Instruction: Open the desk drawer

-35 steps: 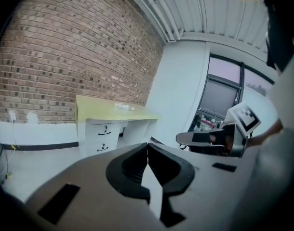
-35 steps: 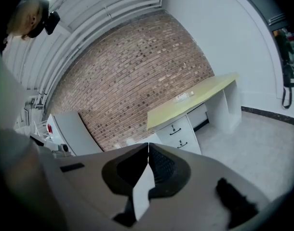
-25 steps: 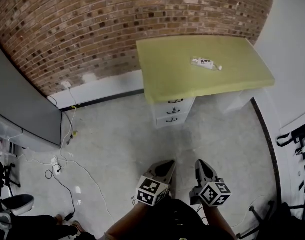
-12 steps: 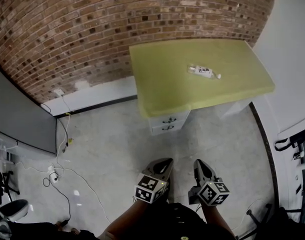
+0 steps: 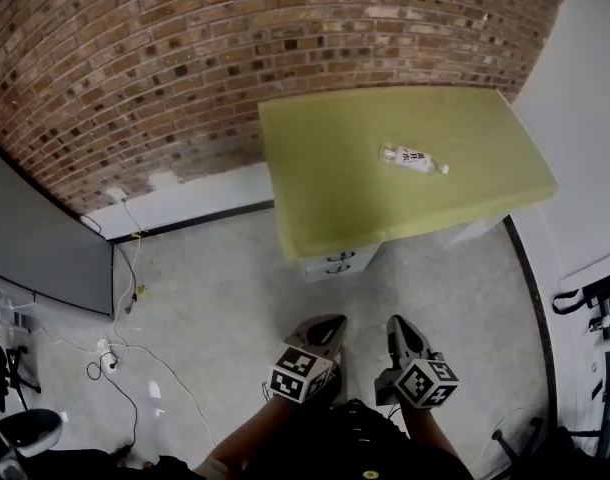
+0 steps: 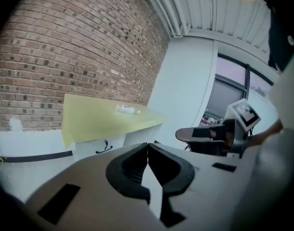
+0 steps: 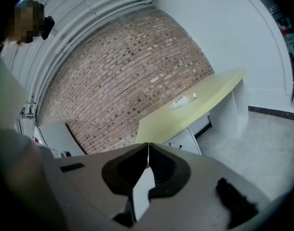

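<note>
The desk (image 5: pixel 325 178) has a yellow-green top and stands against the brick wall. Its white drawers (image 5: pixel 337 261) with dark handles sit shut under the left end, mostly hidden by the top in the head view. The left gripper view shows one drawer front (image 6: pixel 100 146) with its handle. A small plastic bottle (image 5: pixel 413 158) lies on the top. My left gripper (image 5: pixel 325 326) and right gripper (image 5: pixel 400 330) hang side by side over the floor, well short of the desk. Both are shut with nothing in them, as seen for the left gripper (image 6: pixel 148 146) and the right gripper (image 7: pixel 148 146).
Cables (image 5: pixel 125 338) trail over the concrete floor at the left, beside a grey panel (image 5: pixel 45 243). A white wall (image 5: pixel 585 148) flanks the desk's right end, with dark equipment (image 5: pixel 595 308) at its foot. Bare floor lies between me and the drawers.
The desk has come closer and lower in the head view, its top now covering more of the drawers. Both grippers stay shut, carried forward side by side.
</note>
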Motion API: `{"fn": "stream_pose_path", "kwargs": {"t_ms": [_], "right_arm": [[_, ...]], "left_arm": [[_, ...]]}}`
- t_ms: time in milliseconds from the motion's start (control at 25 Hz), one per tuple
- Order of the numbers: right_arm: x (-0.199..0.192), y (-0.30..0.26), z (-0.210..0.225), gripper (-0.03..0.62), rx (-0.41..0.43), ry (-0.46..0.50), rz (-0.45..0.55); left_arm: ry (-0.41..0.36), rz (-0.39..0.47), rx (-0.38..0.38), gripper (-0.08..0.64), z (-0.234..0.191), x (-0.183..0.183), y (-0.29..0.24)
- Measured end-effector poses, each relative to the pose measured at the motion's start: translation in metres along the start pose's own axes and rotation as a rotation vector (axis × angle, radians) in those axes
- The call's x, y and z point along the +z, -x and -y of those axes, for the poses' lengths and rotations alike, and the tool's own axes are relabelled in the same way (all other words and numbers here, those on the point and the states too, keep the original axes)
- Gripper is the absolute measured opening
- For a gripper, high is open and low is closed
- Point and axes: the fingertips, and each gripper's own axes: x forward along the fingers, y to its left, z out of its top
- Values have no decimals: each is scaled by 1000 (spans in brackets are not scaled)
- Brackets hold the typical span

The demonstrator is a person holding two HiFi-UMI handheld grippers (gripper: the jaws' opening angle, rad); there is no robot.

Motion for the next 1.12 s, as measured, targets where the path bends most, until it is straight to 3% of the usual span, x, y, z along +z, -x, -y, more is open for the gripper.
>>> {"fn": "stream_pose_path", "kwargs": {"t_ms": [440,960,1120], "right_arm": [[12,-36,27,12,-15,-21,-30],[27,-61,43,14,137,45,-118],[27,-69,58,14,153,30,-113]], "left_arm": [[-12,-30,-38,11,-22,11,-40],[-46,-52,-16,11,-20,14,-70],[-17,-45,7,11,-20,11,-80]]}}
